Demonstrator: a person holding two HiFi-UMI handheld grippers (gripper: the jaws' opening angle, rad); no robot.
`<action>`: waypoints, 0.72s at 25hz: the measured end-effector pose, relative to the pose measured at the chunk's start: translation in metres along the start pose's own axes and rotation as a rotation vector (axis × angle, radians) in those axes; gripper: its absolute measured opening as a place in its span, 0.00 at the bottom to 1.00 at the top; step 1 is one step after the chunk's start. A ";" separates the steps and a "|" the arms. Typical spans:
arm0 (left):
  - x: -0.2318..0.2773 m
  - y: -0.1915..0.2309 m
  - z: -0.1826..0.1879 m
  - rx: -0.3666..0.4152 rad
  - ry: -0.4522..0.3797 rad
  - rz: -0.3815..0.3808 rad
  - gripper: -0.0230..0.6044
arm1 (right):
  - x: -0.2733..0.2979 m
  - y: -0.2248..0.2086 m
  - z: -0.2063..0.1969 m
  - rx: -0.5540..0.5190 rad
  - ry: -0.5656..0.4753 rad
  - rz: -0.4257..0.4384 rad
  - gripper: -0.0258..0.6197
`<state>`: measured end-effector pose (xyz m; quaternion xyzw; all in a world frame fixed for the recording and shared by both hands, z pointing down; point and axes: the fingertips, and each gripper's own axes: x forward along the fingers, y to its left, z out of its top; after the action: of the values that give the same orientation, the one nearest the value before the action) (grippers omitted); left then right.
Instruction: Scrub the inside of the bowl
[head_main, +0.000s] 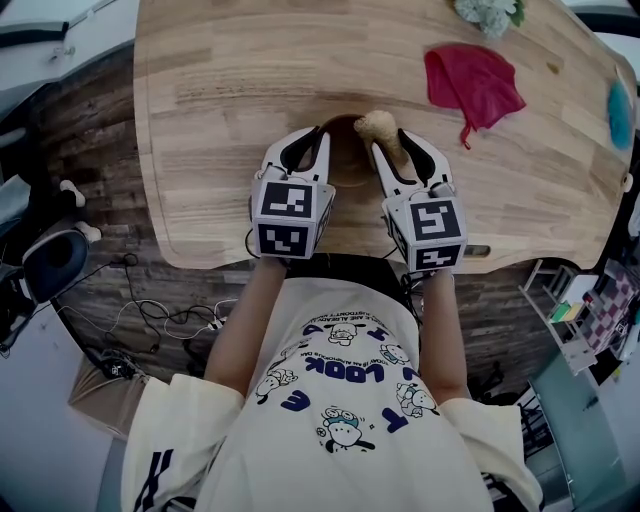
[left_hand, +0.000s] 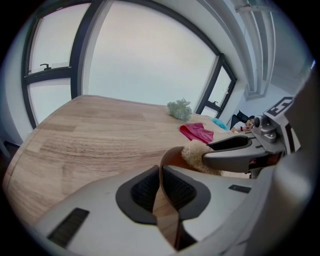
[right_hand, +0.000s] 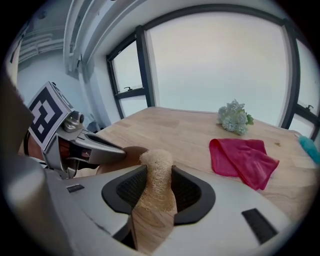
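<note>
The wooden bowl (head_main: 346, 152) is seen near the front edge of the wooden table (head_main: 220, 110), between the two grippers and largely covered by them in the head view. Its near rim is clamped by the left gripper (head_main: 303, 142), whose jaws are drawn narrow, with the thin wall pinched between the dark pads. By that grip the bowl is steadied and appears to be tipped a little.

A loofah scrubber (right_hand: 156, 182) is held by the right gripper (head_main: 406, 148). The jaws are set fairly wide, and the fibrous body fills the gap and is touched by both pads. Its pale tip is pushed out past the fingertips and is seen at the right side of the bowl, over the rim. Whether the inner wall is actually being touched cannot be told.

A crumpled red cloth (head_main: 473, 82) and a small bunch of pale green artificial flowers (head_main: 490, 12) are left well apart from the bowl at the far side of the table.

The step in hand is judged to be the start of the scrubbing or an early stroke of it, with the bowl braced and the scrubber brought to it. For the next move, the loofah's tip needs to be lowered into the hollow and pressed against the inner surface. It should then be swept round the wall while the rim is kept firmly pinched, so that the bowl is not dragged along.
</note>
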<state>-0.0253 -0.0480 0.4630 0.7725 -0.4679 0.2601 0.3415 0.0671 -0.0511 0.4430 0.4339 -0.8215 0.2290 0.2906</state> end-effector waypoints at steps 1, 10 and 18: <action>0.000 0.000 0.000 0.002 -0.001 -0.004 0.11 | 0.001 0.000 -0.001 0.013 0.005 0.008 0.27; -0.001 0.000 0.004 -0.004 -0.023 -0.004 0.11 | 0.009 -0.005 -0.007 0.170 0.058 0.074 0.25; -0.002 0.001 -0.002 -0.068 -0.040 0.015 0.11 | 0.009 -0.005 -0.006 0.157 0.075 -0.078 0.23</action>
<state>-0.0273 -0.0459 0.4628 0.7621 -0.4890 0.2309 0.3560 0.0690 -0.0556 0.4539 0.4781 -0.7721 0.2973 0.2948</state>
